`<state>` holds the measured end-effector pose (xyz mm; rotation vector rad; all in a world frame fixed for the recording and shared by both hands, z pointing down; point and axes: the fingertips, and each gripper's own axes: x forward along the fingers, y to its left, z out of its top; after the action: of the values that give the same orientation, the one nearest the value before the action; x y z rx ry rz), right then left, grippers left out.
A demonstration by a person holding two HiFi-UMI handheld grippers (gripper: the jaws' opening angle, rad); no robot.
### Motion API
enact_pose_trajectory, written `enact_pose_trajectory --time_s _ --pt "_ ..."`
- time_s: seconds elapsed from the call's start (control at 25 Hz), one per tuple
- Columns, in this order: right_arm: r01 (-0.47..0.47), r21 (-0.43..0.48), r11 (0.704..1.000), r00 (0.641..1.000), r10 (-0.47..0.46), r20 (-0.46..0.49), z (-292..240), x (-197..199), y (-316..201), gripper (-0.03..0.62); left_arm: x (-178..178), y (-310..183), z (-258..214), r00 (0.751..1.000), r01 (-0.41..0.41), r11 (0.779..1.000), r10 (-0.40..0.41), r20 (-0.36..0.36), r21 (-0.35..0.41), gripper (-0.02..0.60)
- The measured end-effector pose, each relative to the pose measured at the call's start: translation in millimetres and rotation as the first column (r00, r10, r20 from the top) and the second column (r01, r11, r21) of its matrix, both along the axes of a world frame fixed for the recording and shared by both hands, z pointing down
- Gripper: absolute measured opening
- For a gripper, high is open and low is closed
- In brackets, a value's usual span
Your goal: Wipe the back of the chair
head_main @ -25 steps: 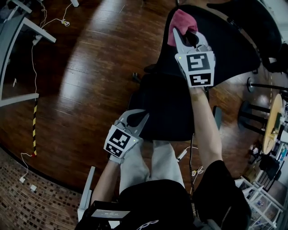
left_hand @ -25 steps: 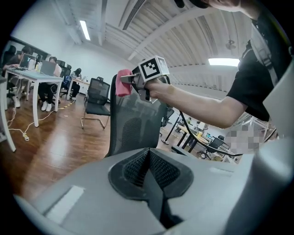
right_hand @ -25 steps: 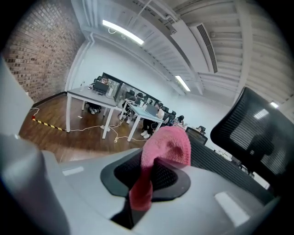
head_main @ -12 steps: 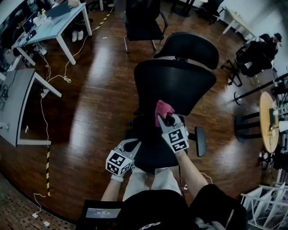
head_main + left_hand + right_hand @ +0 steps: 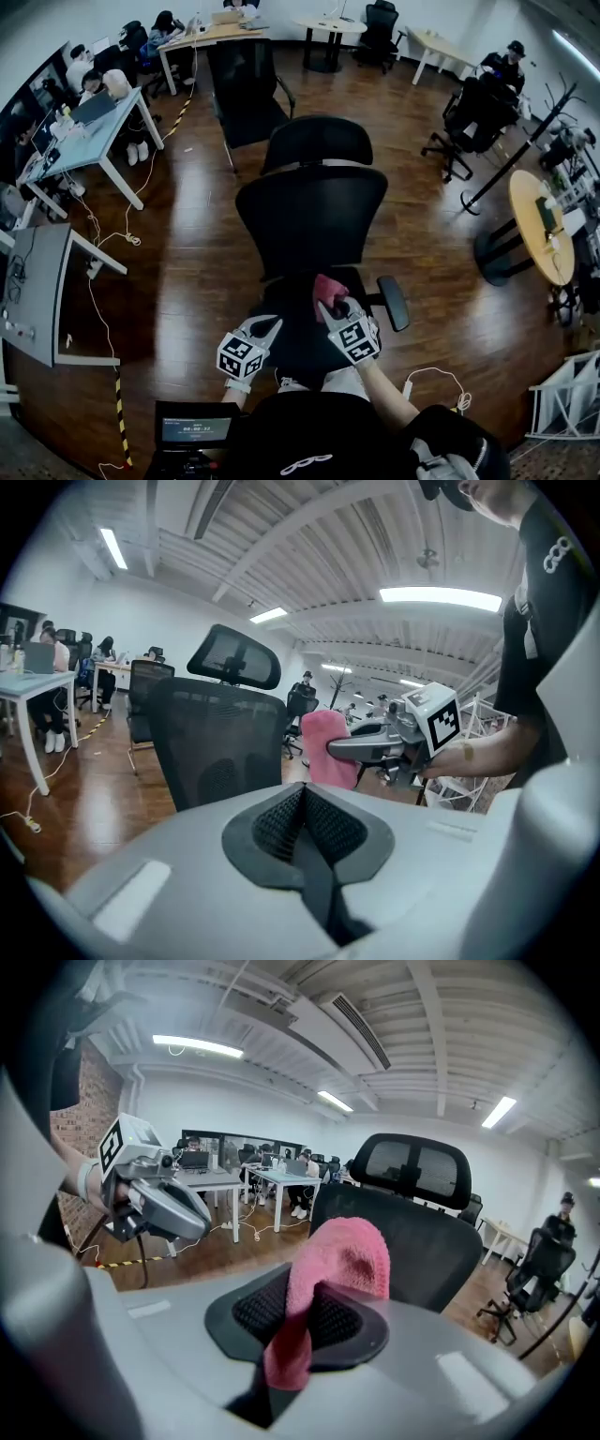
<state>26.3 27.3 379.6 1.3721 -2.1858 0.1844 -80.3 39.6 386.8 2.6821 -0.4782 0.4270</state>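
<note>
Right hand-held gripper (image 5: 334, 306) was closed on a pink cloth (image 5: 324, 286), with one folded end pinched between the pads and the bigger part standing free above the jaws. The office chair's mesh backrest (image 5: 310, 216) was at 12 o'clock from it and apart from the cloth, so no wiping contact was made at this moment; the cloth hung over the seat (image 5: 298, 339).

Several things could go wrong, in my judgement. Only a small part of the cloth seemed to be inside the pinch, so rubbing it on the rough mesh could pull it out of the jaws. The free part could also fold back, and then the hard jaw tips, not the cloth, would scrape the mesh. Nothing held the chair, so a firm push might turn it or move it away. The armrest (image 5: 394, 302) was near, at 3 o'clock of the gripper, and a wide stroke could hit it.

The right forearm reached forward from the body, the gripper pointed to about 12 o'clock, and its marker cube faced up. The left hand-held gripper (image 5: 265, 324) waited low at 9 o'clock of the right one, angled to 1 o'clock, with its jaws pressed together on nothing.
</note>
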Motion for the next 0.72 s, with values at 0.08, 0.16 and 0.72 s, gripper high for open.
enact_pose_trajectory --time_s 0.08,0.16,0.72 --pt "0.001 0.005 1.000 1.000 -0.001 -0.002 2 1 10 0.044 8 4 -3 1.000 -0.012 1.000 0.012 -0.001 0.003 -0.009" --pt "-0.003 0.015 1.000 1.000 0.003 0.001 3 0 15 0.044 14 5 -5 1.000 -0.017 1.000 0.017 0.004 0.010 -0.009" --pt "-0.056 0.017 0.998 0.998 0.056 0.034 -6 23 26 0.043 47 5 -21 0.997 -0.072 0.997 0.072 0.001 0.026 -0.009"
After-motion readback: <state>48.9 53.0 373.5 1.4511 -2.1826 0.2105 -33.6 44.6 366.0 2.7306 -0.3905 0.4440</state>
